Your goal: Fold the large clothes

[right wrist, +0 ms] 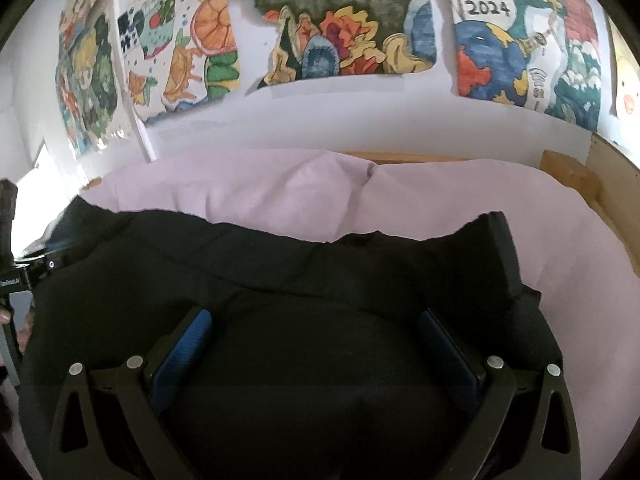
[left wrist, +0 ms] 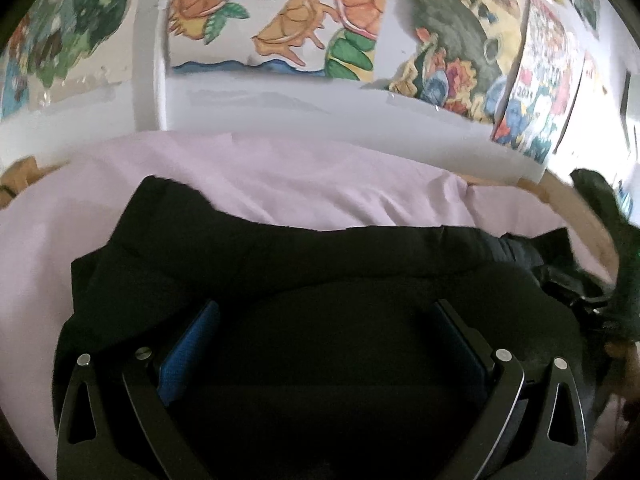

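Observation:
A large black garment [left wrist: 280,256] lies bunched on a lilac bed sheet [left wrist: 280,172]. It fills the lower half of both views, and its far edge runs across the middle. My left gripper [left wrist: 324,308] is open, its blue pads [left wrist: 188,356] wide apart, with black cloth bulging between them. In the right wrist view the same garment [right wrist: 280,264] lies on the sheet [right wrist: 280,188]. My right gripper [right wrist: 314,314] is also open over it, pads [right wrist: 184,356] spread, and cloth fills the gap. A raised corner of the garment stands at the right [right wrist: 500,240].
A white wall with colourful drawings [right wrist: 340,32] rises right behind the bed. A wooden bed frame [right wrist: 568,168] borders the sheet at the right. The black frame of the other tool [right wrist: 24,272] shows at the left edge, with a hand below it.

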Available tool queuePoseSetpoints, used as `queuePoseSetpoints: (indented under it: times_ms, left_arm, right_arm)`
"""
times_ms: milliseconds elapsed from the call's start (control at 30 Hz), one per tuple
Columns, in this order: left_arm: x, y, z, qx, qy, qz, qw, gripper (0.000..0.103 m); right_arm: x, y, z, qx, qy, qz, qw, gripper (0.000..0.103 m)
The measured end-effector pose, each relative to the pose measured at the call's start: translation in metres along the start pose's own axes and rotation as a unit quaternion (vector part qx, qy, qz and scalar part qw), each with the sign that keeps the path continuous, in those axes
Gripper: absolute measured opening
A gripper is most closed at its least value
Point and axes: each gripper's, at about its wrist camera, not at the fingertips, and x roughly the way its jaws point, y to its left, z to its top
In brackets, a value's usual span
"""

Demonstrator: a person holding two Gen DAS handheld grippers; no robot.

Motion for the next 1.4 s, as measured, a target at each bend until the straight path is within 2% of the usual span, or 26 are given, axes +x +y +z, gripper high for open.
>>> queuePoseSetpoints:
  times_ms: [67, 200, 500, 567, 667, 733, 833, 967, 1100, 1400]
  left_arm:
    - [-0.006, 0.006, 0.0, -0.007, -0.007, -0.011, 0.9999, 0.102]
    - [-0.018, 0.016, -0.003, -0.012, -0.021, -0.022, 0.9995, 0.102]
    - [-0.063, 0.043, -0.015, -0.024, -0.058, 0.01, 0.998, 0.102]
    - [-0.069, 0.046, -0.019, -0.016, -0.053, 0.02, 0.9983, 0.102]
    - [-0.073, 0.05, -0.025, 0.0, -0.032, 0.054, 0.998, 0.102]
    - [-0.074, 0.06, -0.029, -0.01, -0.013, 0.05, 0.9986, 0.102]
    - [-0.077, 0.083, -0.037, -0.051, 0.012, 0.011, 0.9986, 0.102]
    - [-0.077, 0.107, -0.052, -0.096, 0.042, -0.062, 0.9926, 0.102]
    - [-0.076, 0.107, -0.059, -0.078, 0.052, -0.113, 0.9892, 0.102]
    - [-0.056, 0.095, -0.065, -0.048, 0.092, -0.166, 0.9807, 0.102]
  right_arm:
    - [-0.007, -0.004, 0.0, 0.006, -0.009, 0.002, 1.0, 0.103]
    - [-0.023, -0.013, 0.003, 0.016, -0.029, -0.022, 0.999, 0.103]
    - [-0.055, -0.049, -0.004, 0.045, -0.032, -0.06, 0.997, 0.103]
    - [-0.06, -0.062, -0.006, 0.063, -0.025, -0.073, 0.995, 0.103]
    - [-0.067, -0.081, -0.013, 0.085, -0.018, -0.065, 0.994, 0.103]
    - [-0.071, -0.086, -0.015, 0.075, -0.01, -0.051, 0.996, 0.103]
    - [-0.074, -0.085, -0.02, 0.053, -0.001, -0.023, 0.998, 0.103]
    - [-0.077, -0.088, -0.029, 0.049, 0.007, 0.038, 0.998, 0.103]
    - [-0.077, -0.088, -0.037, 0.044, 0.025, 0.107, 0.993, 0.103]
    - [-0.061, -0.079, -0.045, 0.04, 0.081, 0.164, 0.982, 0.103]
